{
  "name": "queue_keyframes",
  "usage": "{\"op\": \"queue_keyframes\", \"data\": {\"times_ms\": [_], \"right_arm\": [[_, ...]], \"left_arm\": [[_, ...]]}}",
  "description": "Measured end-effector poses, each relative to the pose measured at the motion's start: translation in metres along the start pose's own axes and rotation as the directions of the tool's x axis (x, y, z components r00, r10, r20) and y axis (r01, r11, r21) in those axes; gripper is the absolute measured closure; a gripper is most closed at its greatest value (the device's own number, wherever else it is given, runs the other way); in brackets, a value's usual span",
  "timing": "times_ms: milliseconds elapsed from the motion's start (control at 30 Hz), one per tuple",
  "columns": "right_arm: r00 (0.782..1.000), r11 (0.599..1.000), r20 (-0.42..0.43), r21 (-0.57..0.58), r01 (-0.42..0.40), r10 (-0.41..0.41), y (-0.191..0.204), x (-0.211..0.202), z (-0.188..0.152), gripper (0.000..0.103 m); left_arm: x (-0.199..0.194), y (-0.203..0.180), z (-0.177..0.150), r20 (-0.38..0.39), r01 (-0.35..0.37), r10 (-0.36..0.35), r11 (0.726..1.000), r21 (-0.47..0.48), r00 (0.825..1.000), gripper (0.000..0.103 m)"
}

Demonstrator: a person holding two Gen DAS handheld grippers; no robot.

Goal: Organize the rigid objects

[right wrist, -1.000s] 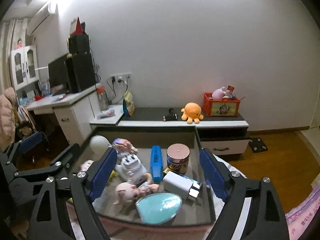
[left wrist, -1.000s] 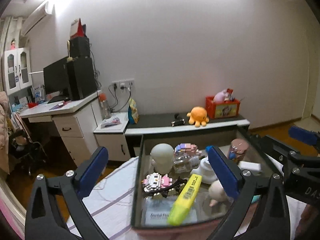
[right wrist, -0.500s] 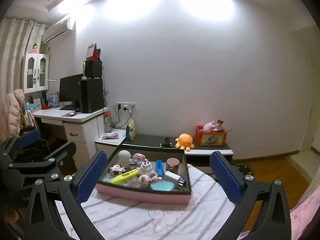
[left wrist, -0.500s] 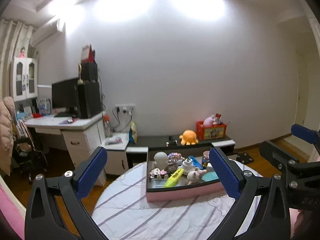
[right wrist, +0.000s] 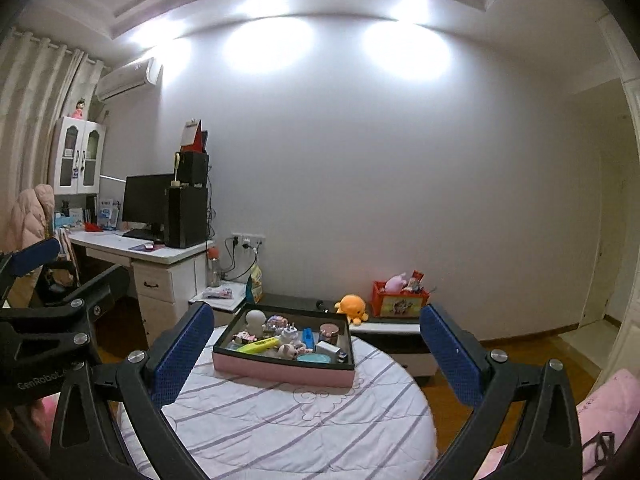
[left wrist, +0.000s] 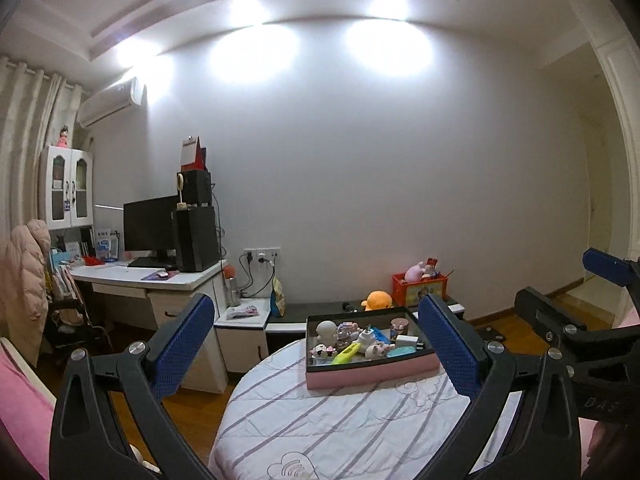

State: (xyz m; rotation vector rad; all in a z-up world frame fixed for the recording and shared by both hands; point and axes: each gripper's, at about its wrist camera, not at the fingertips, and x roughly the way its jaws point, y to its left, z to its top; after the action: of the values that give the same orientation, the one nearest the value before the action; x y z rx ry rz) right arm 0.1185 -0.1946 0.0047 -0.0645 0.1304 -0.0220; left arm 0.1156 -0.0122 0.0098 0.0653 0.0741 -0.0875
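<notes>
A: Where does the pink-walled, black-rimmed rectangular tray (right wrist: 280, 372) sit?

B: On the far part of the round table under a white cloth with grey stripes (right wrist: 280, 432), well apart from both tools. It holds small rigid items: a yellow highlighter pen (right wrist: 258, 345) lying at the near left, a white round-headed figurine (right wrist: 255, 321) in the far left corner, a blue flat bar (right wrist: 307, 336) near the middle, a copper-lidded round jar (right wrist: 329, 330) to the right, a white rectangular charger block (right wrist: 327, 349) in front of the jar, and a teal oval case (right wrist: 313, 358) against the near wall.

A: How do the tongs stand?

B: The right gripper (right wrist: 316, 354) has its blue-padded jaws spread wide with nothing between them; the tray appears in the gap only because it lies beyond. The left gripper (left wrist: 316, 354) is likewise spread wide and holds nothing.

A: What lies behind the table?

B: A low black-topped bench (right wrist: 304, 305) along the far wall carries an orange plush octopus (right wrist: 352, 307) and a red toy box (right wrist: 400, 302). At far left, a white desk (right wrist: 160, 256) bears a black monitor (right wrist: 146, 204).
</notes>
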Motion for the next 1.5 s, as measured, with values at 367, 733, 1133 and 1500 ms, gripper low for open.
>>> {"op": "queue_keyframes", "data": {"times_ms": [367, 733, 1133, 1500], "right_arm": [[0.999, 1.0, 0.053, -0.013, 0.002, -0.002, 0.007, -0.063, 0.009, 0.0], [0.995, 1.0, 0.097, -0.011, -0.016, 0.017, 0.008, -0.085, 0.017, 0.0], [0.996, 1.0, 0.089, -0.003, -0.021, 0.021, 0.004, -0.087, 0.012, 0.0], [0.996, 1.0, 0.082, 0.0, -0.02, 0.02, 0.001, -0.089, 0.012, 0.0]], "left_arm": [[-0.063, 0.002, 0.008, 0.062, 0.004, -0.005, 1.0, 0.003, 0.998, 0.0], [-0.088, 0.003, 0.019, 0.117, -0.029, 0.028, 1.0, 0.008, 0.993, 0.0], [-0.09, 0.001, 0.02, 0.115, -0.05, 0.047, 0.998, 0.023, 0.992, 0.0], [-0.09, 0.002, 0.019, 0.113, -0.047, 0.044, 0.999, 0.023, 0.993, 0.0]]}}
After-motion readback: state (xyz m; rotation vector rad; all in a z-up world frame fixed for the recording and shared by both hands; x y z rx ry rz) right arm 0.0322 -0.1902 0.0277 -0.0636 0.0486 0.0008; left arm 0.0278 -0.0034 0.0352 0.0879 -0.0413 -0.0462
